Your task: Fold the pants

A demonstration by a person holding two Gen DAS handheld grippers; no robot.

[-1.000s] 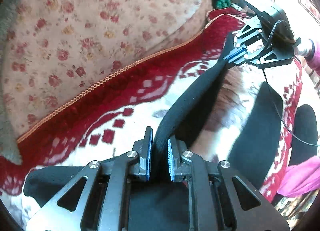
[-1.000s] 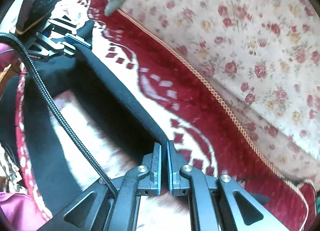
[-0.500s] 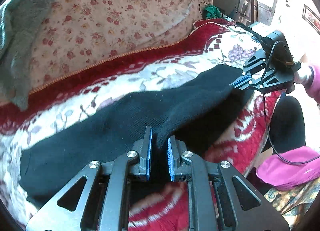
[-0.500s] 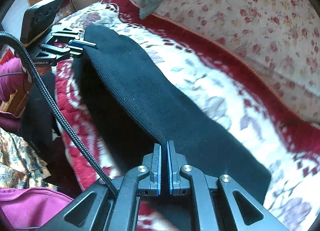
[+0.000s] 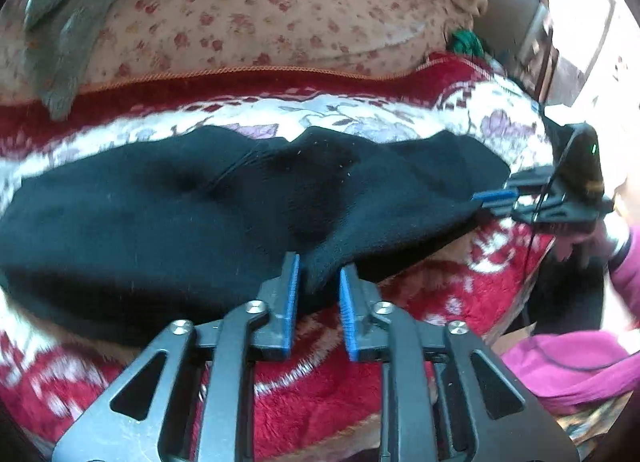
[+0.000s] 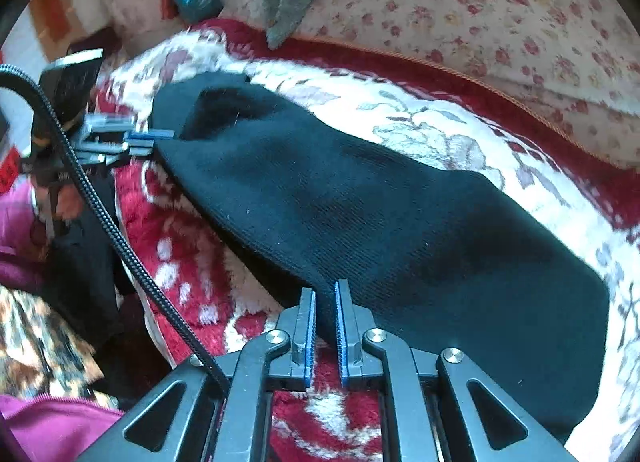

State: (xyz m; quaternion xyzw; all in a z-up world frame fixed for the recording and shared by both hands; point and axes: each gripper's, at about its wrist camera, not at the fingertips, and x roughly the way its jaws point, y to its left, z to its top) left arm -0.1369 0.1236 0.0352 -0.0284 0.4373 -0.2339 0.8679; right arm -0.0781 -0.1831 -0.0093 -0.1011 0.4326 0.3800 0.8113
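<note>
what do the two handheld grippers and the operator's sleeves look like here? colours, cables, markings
Both are dark grey metal linkages with triangular cut-outs, silver pivot screws and ribbed blue finger pads. The left gripper shows no cable in its own view; the right gripper has a black braided cable beside it. From the left view, the right unit's black housing carries a small green light. The sleeve is magenta.
</note>
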